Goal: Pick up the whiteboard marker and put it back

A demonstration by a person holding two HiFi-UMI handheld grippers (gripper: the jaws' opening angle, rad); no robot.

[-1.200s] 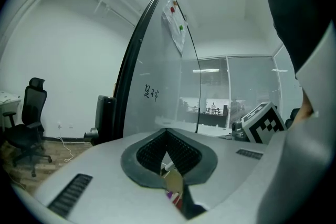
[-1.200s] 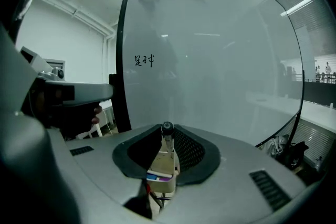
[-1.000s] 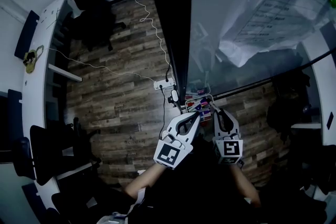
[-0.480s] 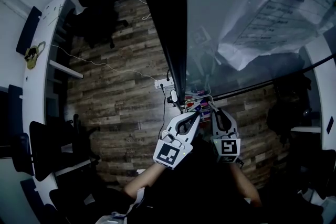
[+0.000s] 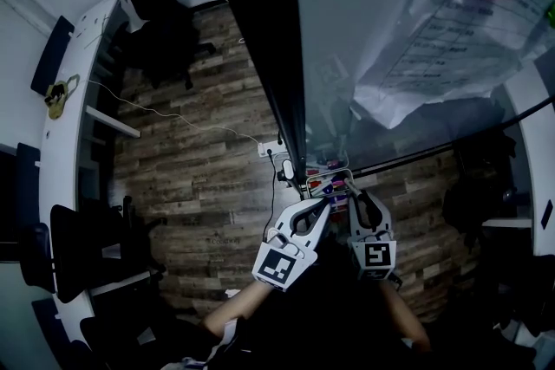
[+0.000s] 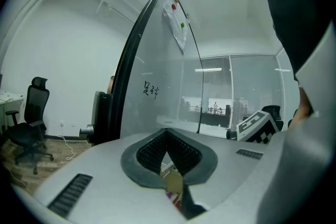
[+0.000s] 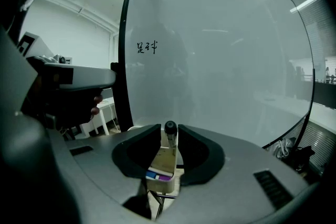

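Left gripper clenched, tips meeting on nothing; right gripper clamped on the whiteboard marker, black cap up, above the tray at the foot of the glass board, which bears black handwriting, illegible.

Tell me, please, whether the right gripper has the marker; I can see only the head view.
Observer: Yes. In its own view the right gripper is shut on the marker, black end pointing forward.
Operator: Is the left gripper holding anything?
Observer: No. Its view shows the left gripper shut, jaw tips together with nothing between them.
Operator: Is there any writing on the board?
Observer: Yes. The right gripper view shows a small black scribble near the left edge of the board.
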